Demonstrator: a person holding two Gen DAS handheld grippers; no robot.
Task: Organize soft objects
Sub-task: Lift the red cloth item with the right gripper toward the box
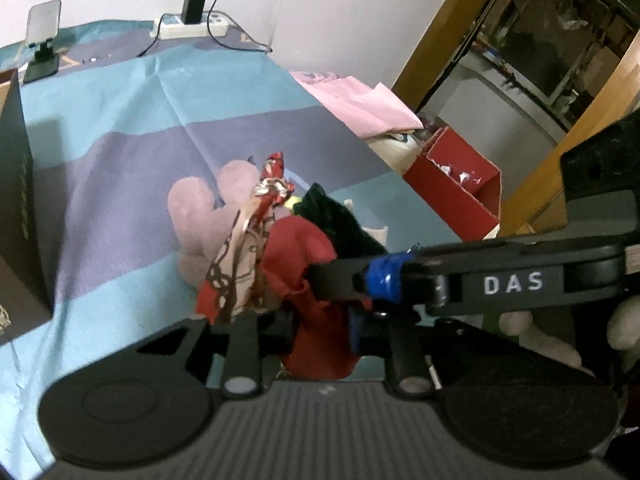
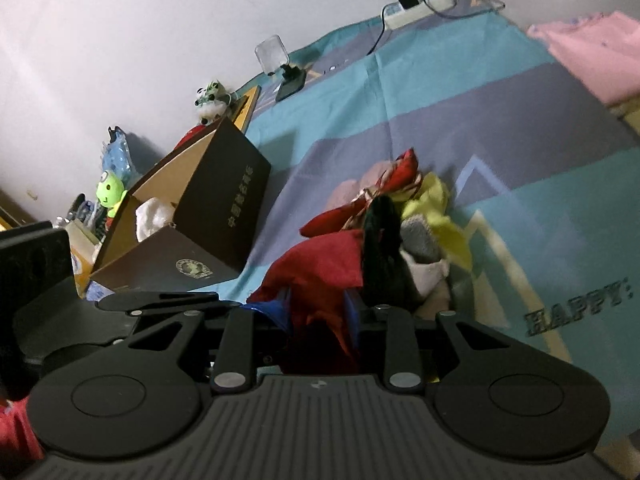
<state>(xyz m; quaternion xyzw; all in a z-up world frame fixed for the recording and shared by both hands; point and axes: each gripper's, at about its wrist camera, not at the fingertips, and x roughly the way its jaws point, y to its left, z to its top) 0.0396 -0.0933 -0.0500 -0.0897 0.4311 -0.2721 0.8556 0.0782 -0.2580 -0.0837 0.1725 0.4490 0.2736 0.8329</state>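
Note:
A heap of soft things lies on the striped blue and purple cloth [image 1: 132, 128]: a pink plush [image 1: 200, 216], a red patterned scarf [image 1: 244, 248], a dark green cloth [image 1: 336, 216], a yellow cloth [image 2: 436, 208] and a grey and white sock [image 2: 420, 248]. A red cloth [image 1: 304, 264] is pinched in my left gripper [image 1: 316, 320]. The same red cloth [image 2: 320, 272] is also pinched in my right gripper [image 2: 316, 316]. The right gripper's finger with blue tape [image 1: 384, 276] crosses the left wrist view and touches the red cloth.
An open brown box [image 2: 208, 216] holding a white soft thing [image 2: 152, 216] stands left of the heap. Plush toys [image 2: 110, 192] sit behind it. A power strip [image 1: 188, 26] and phone stand [image 1: 42, 40] lie far back. A red box [image 1: 456, 188] and pink cloth [image 1: 360, 104] are right.

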